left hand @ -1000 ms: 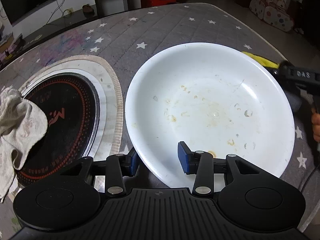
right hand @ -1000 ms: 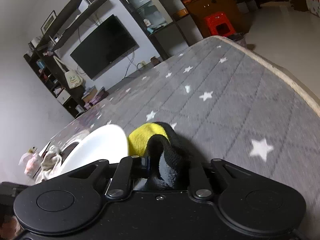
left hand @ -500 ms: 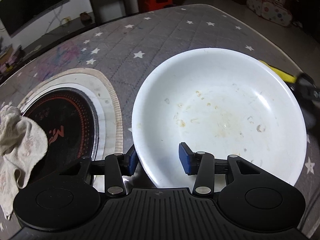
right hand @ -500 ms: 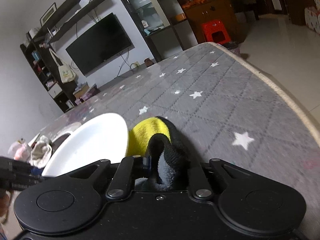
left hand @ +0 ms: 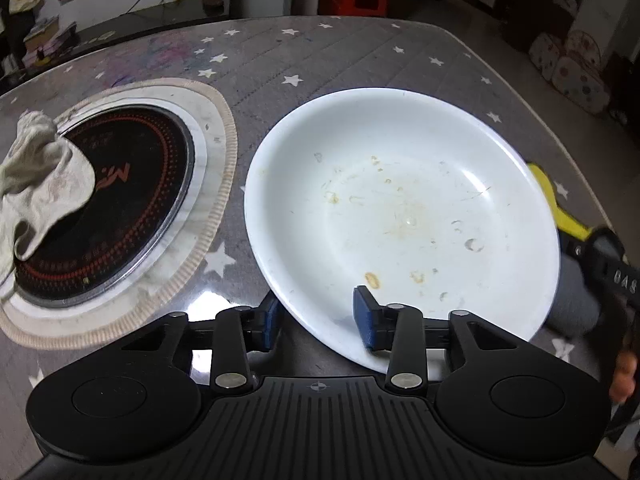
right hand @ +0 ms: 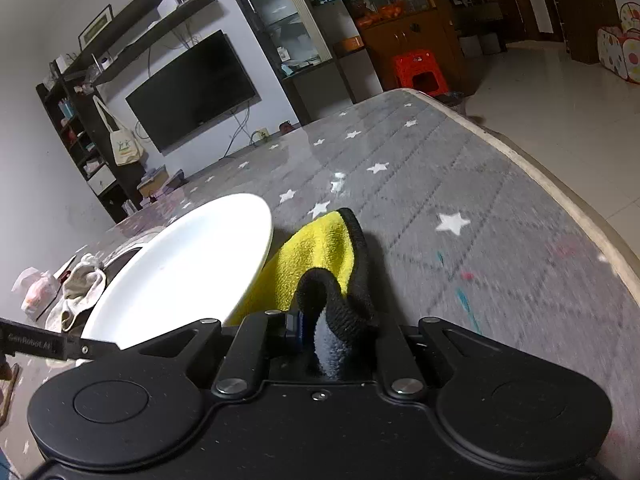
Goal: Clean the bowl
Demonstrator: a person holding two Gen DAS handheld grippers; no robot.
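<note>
Your left gripper [left hand: 314,318] straddles the near rim of the white bowl [left hand: 400,208], one pad outside and one inside, and its jaws are closing on that rim; a gap still shows at the pads, so the rim is not yet pinched. That placement reads as a brace: with the rim held, the bowl should not skate on the glossy star-printed counter [left hand: 304,52] when you scrub. The bowl sits on the counter just beside the round induction cooktop [left hand: 104,208], and its floor carries dried yellowish specks and a smear. Your right gripper [right hand: 320,336] has its jaws clamped on the yellow and black cleaning cloth [right hand: 316,256], the loose end trailing forward on the counter against the bowl's far side, ready to be carried over the rim. A crumpled beige rag [left hand: 40,184] lies over the cooktop's edge, untouched.
</note>
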